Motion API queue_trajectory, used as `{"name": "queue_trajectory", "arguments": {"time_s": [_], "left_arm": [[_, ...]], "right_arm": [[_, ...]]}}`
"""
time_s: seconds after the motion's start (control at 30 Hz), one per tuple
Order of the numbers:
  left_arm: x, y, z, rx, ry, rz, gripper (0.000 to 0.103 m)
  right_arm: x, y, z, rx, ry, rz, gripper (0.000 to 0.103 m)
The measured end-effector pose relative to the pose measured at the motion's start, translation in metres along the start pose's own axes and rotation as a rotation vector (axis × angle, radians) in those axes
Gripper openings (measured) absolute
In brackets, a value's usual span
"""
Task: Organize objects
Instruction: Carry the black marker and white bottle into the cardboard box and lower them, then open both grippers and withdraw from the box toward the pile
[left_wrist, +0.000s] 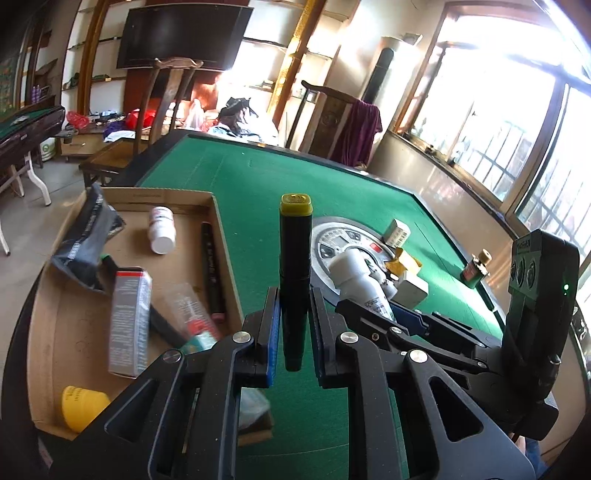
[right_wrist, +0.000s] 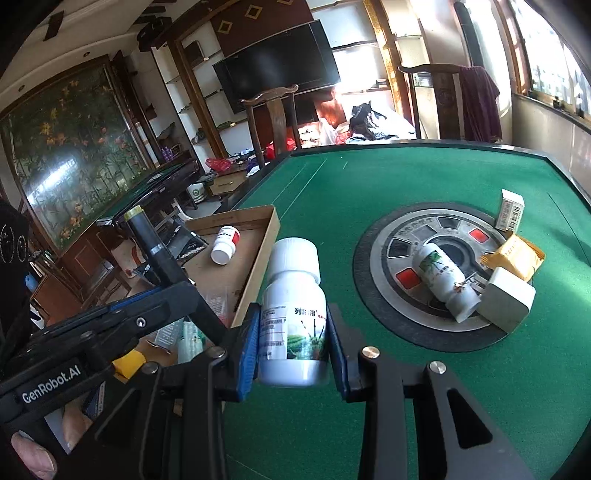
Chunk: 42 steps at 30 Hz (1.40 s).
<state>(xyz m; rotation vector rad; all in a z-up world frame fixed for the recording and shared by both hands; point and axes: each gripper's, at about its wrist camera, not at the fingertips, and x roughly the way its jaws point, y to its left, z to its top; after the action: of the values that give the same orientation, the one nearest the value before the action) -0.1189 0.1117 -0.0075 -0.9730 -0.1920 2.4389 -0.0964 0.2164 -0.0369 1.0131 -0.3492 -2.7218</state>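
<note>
My left gripper is shut on a dark marker with a yellow cap, held upright above the green table just right of the cardboard tray. My right gripper is shut on a white bottle with a green label, lifted over the felt beside the tray's right edge. In the right wrist view the left gripper and its marker show at the left, over the tray.
The tray holds a small white bottle, a grey box, a pen, a dark pouch and a yellow cap. On the centre disc lie a white bottle, white box, yellow packet and a carton.
</note>
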Motion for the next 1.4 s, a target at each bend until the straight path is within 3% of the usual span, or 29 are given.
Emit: {"name": "queue_trajectory", "arguments": {"time_s": [0.57,0.9,1.17,1.4], "left_arm": [[-0.033,0.109,-0.014,-0.203,-0.009,0.011,0.015],[-0.031,0.138,-0.023,-0.275,0.008,0.038,0.015],[-0.031,0.142,-0.033,-0.274,0.029,0.081,0.015],[-0.031,0.134,-0.038,-0.25,0.052,0.071,0.015]], "right_arm": [[0.042,0.087,-0.018,-0.152,0.08,0.08,0.034],[0.078,0.119,-0.026,-0.241,0.143,0.064,0.034],[0.102,0.139,-0.033,-0.302,0.164,0.017,0.034],[0.104,0.145,-0.031,-0.343,0.152,0.008,0.035]]}}
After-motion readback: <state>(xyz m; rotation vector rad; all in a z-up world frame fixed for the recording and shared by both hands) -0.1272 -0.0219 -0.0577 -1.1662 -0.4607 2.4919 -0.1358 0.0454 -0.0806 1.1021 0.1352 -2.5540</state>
